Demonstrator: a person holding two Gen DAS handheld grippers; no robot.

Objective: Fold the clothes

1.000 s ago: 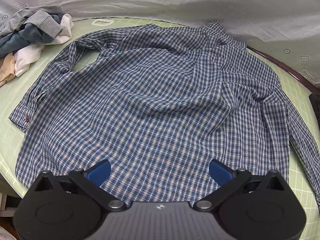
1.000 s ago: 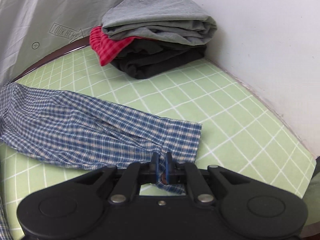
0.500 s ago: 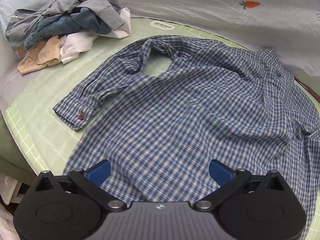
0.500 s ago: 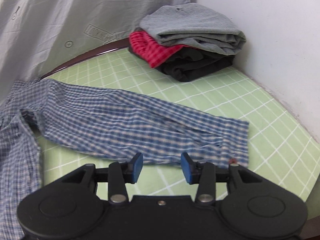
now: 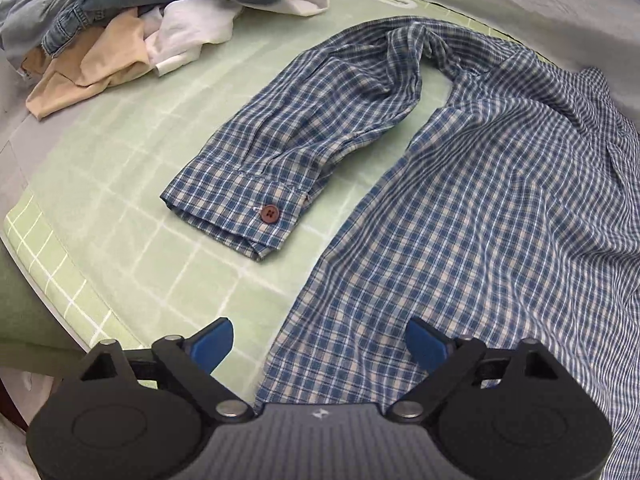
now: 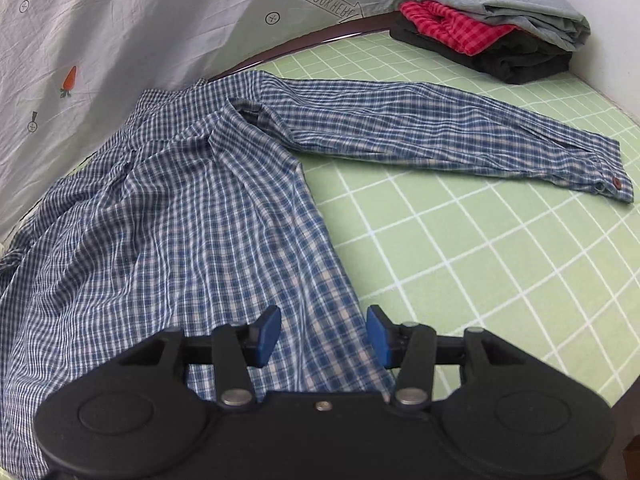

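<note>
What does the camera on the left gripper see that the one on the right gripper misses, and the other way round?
Only the left wrist view shows the jumbled pile of unfolded clothes, the shirt's crumpled left-hand sleeve and the left gripper, its jaws closing with nothing pinched.

Only the right wrist view shows the neat stack of folded clothes, the sleeve stretched out straight and the right gripper, its jaws opening above the shirt's side edge, not gripping it.

Both show the blue checked shirt spread on the green gridded mat, with the grey printed sheet behind.

surface: green grid mat (image 6: 500, 260) | backdrop: grey printed sheet (image 6: 160, 20) | right corner: white wall (image 6: 616, 20)
</note>
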